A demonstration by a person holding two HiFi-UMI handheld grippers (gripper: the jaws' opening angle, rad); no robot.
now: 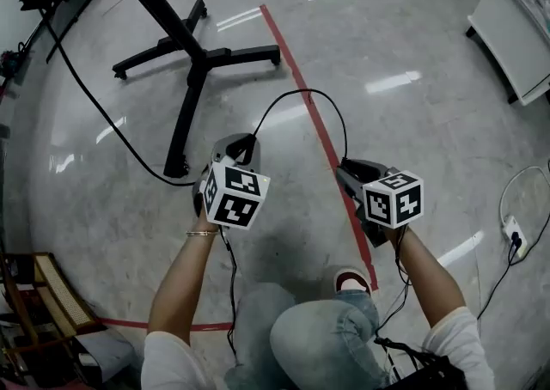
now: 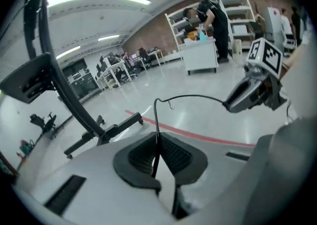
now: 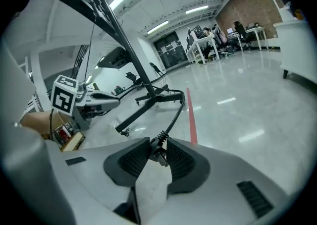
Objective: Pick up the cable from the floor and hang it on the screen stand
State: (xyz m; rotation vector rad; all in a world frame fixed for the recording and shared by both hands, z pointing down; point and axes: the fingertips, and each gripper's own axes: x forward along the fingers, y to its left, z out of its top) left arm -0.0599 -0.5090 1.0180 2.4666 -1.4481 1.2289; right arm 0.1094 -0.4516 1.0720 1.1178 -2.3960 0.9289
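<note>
A thin black cable [image 1: 302, 92] arcs above the floor between my two grippers. My left gripper [image 1: 241, 146] is shut on one stretch of it; in the left gripper view the cable [image 2: 156, 120] runs up from between the pads [image 2: 173, 154] and bends right toward the right gripper [image 2: 252, 92]. My right gripper [image 1: 345, 167] is shut on the cable's plug end [image 3: 157, 149], with the ribbed strain relief just past the pads. The black screen stand [image 1: 199, 57] stands on its wheeled legs ahead and to the left, its pole leaning off toward the upper left.
A second black cable [image 1: 103, 113] trails across the floor to a stand leg. A red tape line [image 1: 296, 66] runs between the grippers. A white cabinet [image 1: 516, 27] stands at the far right, a white power strip [image 1: 514, 234] with leads below it. A wooden frame [image 1: 60, 294] lies at the lower left.
</note>
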